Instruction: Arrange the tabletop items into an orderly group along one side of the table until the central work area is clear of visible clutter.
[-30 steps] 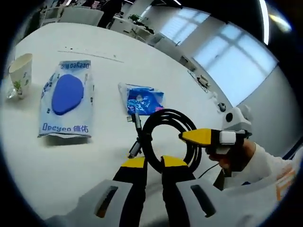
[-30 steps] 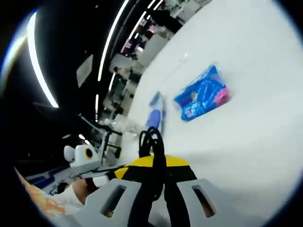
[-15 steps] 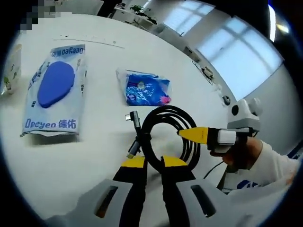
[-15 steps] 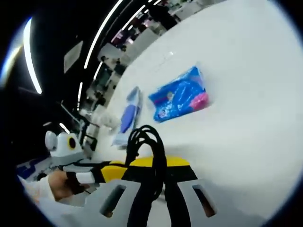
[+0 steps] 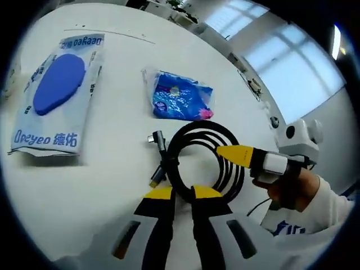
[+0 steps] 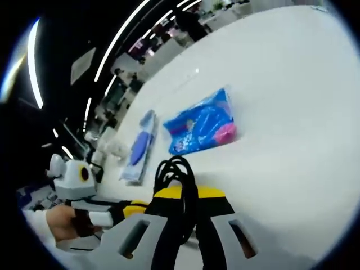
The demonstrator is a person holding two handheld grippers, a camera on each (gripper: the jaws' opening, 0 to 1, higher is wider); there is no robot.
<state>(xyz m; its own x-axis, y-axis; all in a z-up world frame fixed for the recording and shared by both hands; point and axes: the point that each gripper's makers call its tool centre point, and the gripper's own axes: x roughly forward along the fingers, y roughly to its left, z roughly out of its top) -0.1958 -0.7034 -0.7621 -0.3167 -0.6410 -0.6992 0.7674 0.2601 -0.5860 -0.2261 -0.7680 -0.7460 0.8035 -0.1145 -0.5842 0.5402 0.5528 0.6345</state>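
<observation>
On the white counter (image 5: 112, 185), a large Opeyen packet (image 5: 53, 104) lies left of a small blue packet (image 5: 181, 101). Nearer, the coiled black cable (image 5: 202, 154) is clenched by both the left gripper (image 5: 183, 194) and the right gripper (image 6: 188, 194).

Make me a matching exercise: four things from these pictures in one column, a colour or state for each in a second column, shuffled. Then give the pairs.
1. cable
2. small pouch
3. large packet
4. right gripper

A. white with a blue oval shape
B. shut on the coil
C. black, coiled in loops
D. bright blue with pink at one corner

Pairs: 1-C, 2-D, 3-A, 4-B
</observation>
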